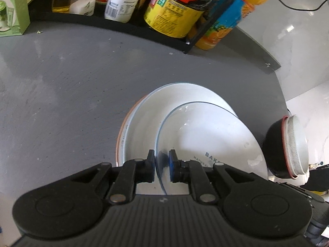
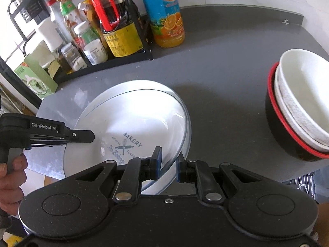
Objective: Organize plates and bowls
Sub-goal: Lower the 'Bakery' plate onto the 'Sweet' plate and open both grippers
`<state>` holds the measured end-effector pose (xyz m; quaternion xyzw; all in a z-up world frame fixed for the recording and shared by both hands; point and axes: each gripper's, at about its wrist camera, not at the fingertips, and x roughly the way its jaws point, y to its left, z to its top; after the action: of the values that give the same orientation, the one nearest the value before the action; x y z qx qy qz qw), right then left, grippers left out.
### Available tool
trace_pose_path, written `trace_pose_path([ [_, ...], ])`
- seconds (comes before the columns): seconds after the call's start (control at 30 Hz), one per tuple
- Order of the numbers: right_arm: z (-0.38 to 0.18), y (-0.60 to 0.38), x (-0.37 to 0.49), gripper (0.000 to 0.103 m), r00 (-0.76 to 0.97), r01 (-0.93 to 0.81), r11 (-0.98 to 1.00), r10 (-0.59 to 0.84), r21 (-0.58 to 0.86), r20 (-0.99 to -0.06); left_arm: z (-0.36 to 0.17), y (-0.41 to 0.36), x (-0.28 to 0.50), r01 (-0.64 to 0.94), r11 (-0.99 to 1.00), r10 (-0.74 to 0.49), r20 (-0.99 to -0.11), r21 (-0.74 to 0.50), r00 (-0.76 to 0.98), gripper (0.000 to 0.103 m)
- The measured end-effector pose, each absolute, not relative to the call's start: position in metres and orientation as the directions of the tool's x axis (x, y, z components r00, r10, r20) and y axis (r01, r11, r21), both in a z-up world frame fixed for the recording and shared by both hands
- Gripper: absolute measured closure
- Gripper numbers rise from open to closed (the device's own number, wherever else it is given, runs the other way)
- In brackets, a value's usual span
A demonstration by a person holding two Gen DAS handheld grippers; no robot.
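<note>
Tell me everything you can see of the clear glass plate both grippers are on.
The glass plate is transparent, round and shallow, with a thin rim. It lies atop a white plate printed "BAKERY", offset toward the stacked bowls. The left gripper and the right gripper each straddle its rim at opposite sides, pads close against the glass. The grey table lies beneath.
</note>
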<state>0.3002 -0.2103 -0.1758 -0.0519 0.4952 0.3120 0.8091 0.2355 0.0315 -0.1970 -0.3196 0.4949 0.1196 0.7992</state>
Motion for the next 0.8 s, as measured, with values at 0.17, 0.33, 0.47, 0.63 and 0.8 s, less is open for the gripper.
trace_pose_path([
  [0.17,-0.179,-0.204,0.302,0.089,0.308,-0.566,0.796,0.443,0.212,-0.842,-0.202,0.034,0.237,-0.519,0.769,-0.109,-0.877,-0.373,0.469,0.091],
  [0.33,-0.182,-0.199,0.303,0.089,0.302,-0.573,0.795,0.431,0.199,-0.85,-0.204,0.035,0.24,-0.525,0.774,-0.092,-0.884,-0.352,0.458,0.091],
  [0.47,-0.182,-0.196,0.304,0.089,0.304,-0.579,0.793,0.426,0.19,-0.852,-0.204,0.036,0.242,-0.53,0.773,-0.089,-0.887,-0.348,0.453,0.091],
  [0.63,-0.183,-0.192,0.304,0.087,0.302,-0.582,0.795,0.408,0.172,-0.861,-0.203,0.034,0.246,-0.531,0.779,-0.089,-0.898,-0.333,0.431,0.09],
  [0.8,-0.182,-0.191,0.305,0.088,0.31,-0.577,0.8,0.4,0.164,-0.862,-0.198,0.033,0.248,-0.548,0.776,-0.092,-0.915,-0.312,0.392,0.089],
])
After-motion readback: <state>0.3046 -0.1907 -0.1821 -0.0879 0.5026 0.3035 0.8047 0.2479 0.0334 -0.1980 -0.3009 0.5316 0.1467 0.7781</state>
